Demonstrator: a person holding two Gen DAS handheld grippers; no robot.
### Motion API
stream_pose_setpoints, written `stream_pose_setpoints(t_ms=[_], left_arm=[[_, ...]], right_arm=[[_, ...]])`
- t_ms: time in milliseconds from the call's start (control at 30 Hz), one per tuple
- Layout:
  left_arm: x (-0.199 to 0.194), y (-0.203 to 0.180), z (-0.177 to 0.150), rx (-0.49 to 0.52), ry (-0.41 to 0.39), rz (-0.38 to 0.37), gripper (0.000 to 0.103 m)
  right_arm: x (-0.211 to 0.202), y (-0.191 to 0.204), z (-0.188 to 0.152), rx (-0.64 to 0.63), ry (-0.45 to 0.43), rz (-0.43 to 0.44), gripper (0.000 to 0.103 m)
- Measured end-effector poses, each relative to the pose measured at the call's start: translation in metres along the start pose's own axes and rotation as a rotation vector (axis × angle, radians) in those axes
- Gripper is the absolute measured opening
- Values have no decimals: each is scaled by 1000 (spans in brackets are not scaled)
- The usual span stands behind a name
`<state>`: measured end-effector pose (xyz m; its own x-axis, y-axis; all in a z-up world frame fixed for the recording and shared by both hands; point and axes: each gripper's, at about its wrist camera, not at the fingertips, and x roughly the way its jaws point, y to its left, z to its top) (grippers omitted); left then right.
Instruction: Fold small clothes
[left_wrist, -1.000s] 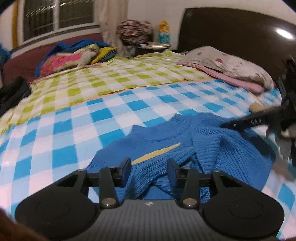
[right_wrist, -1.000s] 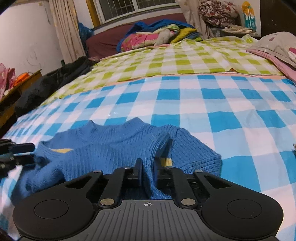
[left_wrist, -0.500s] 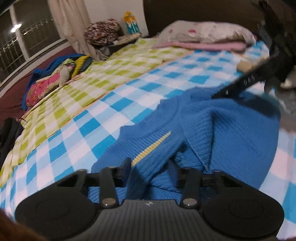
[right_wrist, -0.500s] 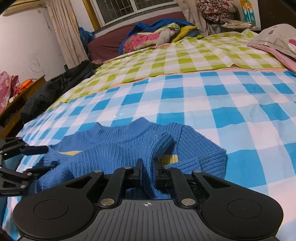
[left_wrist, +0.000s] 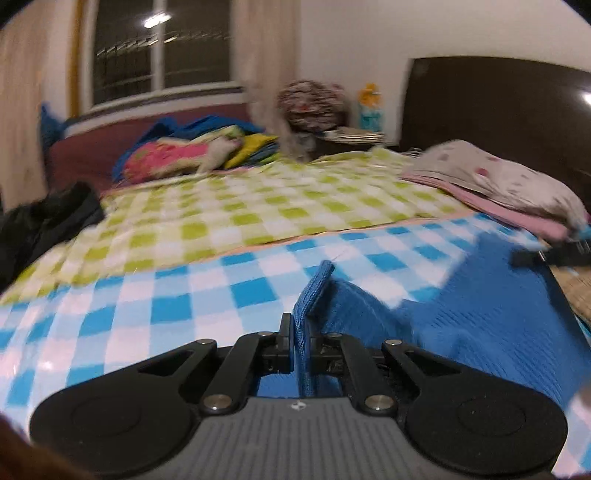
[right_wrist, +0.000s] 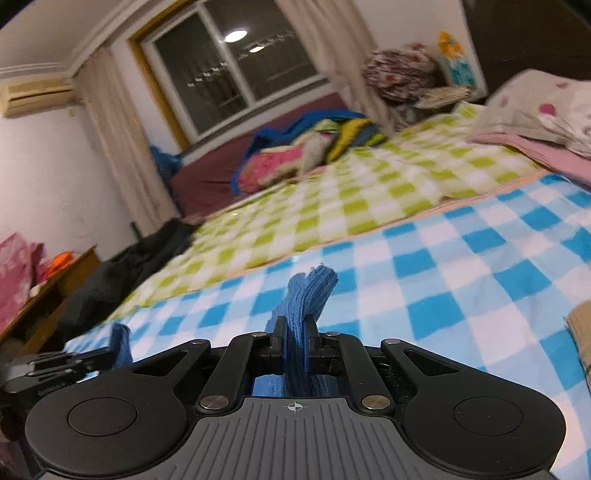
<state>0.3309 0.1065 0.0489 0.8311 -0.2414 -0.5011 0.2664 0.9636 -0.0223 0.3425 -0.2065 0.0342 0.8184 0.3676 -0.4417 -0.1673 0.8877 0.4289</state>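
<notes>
Bedroom at night, blue-and-white checked bedsheet (left_wrist: 155, 314) under everything. Left gripper (left_wrist: 301, 338) clamped on a ribbed edge of the blue knit sweater (left_wrist: 480, 317), right gripper (right_wrist: 295, 341) pinching another bunched bit of it, fabric lifted off the bed and stretched between them. Looks soft, floppy, light-ish, probably stretchy, so best held at hems or corners. Plenty of open sheet ahead; pillow (left_wrist: 509, 181) off right, black clothing (left_wrist: 44, 218) near left edge.

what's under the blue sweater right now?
The blue sweater is pinched by both the left gripper and right gripper. Blue-checked sheet shows around it; directly beneath is hidden.
</notes>
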Motion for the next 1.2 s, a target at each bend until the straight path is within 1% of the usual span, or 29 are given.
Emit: stream_pose_setpoints(t_ms=[33,100,133,167,200,267,333,400,533,667,733,767,833,867,900,933,967,1000,1033,1100,1200], left_arm=[[9,4,-4,-23,13,17,13],[26,10,-15,-72,59,43,13],[33,14,-21,-96,87,47,13],[35,16,-26,-108,102,50,13],[34,16,-31,-110,110,59,13],[30,18,-39,-115,116,75,13],[24,23,-45,-147,115,83,13],[17,26,-50,-188,109,78,13],[1,24,-51,-210,80,61,13],[0,30,-52,-225,93,99,13],[3,35,-54,-248,108,127,13],[5,35,-55,-253,121,136,14],[7,33,-55,-251,130,142,14],[7,33,-54,-253,127,133,14],[5,32,-54,-254,121,124,16],[2,30,-54,-251,116,125,21],[-2,28,-55,-244,111,134,23],[-8,26,-56,-235,103,141,27],[-15,23,-58,-227,94,141,31],[-30,17,-62,-227,84,122,36],[-50,6,-71,-240,78,72,38]], right_arm=[[9,-3,-3,10,19,-20,8],[30,-10,-13,-3,59,-91,8],[38,-15,-18,7,82,-120,8],[45,-22,-24,34,112,-131,8],[46,-27,-28,48,126,-134,8],[45,-28,-33,28,127,-146,8],[42,-27,-34,15,121,-150,8],[38,-23,-32,9,105,-144,8],[34,-11,-28,-21,86,-123,8],[35,-9,-26,3,77,-120,8],[39,-10,-28,-14,98,-131,9],[42,-10,-29,-28,117,-140,14],[46,-11,-32,-31,141,-171,14],[44,-12,-33,-23,136,-170,14],[40,-13,-33,-11,129,-165,15],[36,-14,-33,-3,124,-156,18],[29,-14,-32,1,118,-145,24],[22,-13,-33,-4,110,-136,27],[13,-11,-34,-18,103,-127,34],[-2,-4,-38,-50,99,-108,36],[-25,5,-51,-98,104,-88,38]])
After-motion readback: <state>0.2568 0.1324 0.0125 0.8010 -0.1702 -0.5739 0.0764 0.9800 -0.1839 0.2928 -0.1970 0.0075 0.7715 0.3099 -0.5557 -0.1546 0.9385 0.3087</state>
